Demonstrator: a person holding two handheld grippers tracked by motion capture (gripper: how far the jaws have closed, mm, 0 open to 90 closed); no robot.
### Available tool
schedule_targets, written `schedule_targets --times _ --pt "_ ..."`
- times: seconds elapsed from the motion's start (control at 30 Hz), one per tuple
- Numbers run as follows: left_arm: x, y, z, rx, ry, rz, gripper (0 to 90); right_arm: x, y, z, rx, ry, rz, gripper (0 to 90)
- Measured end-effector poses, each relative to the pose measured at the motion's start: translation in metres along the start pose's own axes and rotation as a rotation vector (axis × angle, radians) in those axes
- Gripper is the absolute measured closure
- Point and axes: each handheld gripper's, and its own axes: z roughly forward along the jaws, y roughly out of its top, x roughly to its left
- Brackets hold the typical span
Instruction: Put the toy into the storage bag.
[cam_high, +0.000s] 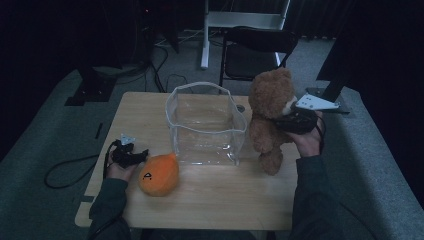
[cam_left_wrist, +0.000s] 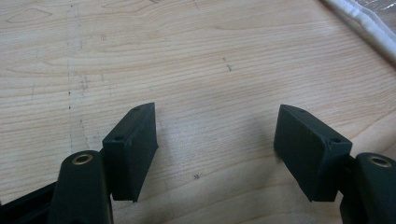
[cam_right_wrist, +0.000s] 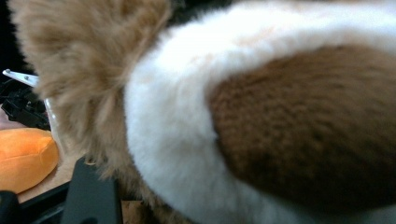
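A brown teddy bear (cam_high: 270, 112) hangs upright to the right of a clear plastic bin (cam_high: 207, 142), its feet near the wooden table (cam_high: 215, 200). My right gripper (cam_high: 286, 122) is shut on the bear's body from the right. In the right gripper view brown and white fur (cam_right_wrist: 243, 116) presses close, with one black finger (cam_right_wrist: 91, 196) at the bottom left. An orange plush (cam_high: 159, 174) lies at the front left. Just left of it my left gripper (cam_high: 137, 156) rests low, open (cam_left_wrist: 217, 140) over bare wood with nothing between its fingers.
A black folding chair (cam_high: 255, 50) stands behind the table's far edge. A white frame (cam_high: 240, 20) is farther back. A black cable (cam_high: 65, 172) loops on the floor to the left. The bin's white-edged rim (cam_left_wrist: 359, 21) shows in the left gripper view.
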Motion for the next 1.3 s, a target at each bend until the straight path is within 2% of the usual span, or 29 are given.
schedule_targets --times 0.6,0.97,1.3 --pt "0.0 0.0 0.0 0.0 0.0 0.0 30.6 -0.007 0.01 0.005 -0.008 -0.004 -0.003 33.6" --pt "0.0 0.0 0.0 0.0 0.0 0.0 30.6 -0.011 0.015 0.003 -0.018 -0.013 0.007 33.6" --pt "0.0 0.0 0.0 0.0 0.001 -0.001 30.6 -0.014 0.022 0.003 -0.021 -0.018 -0.003 33.7"
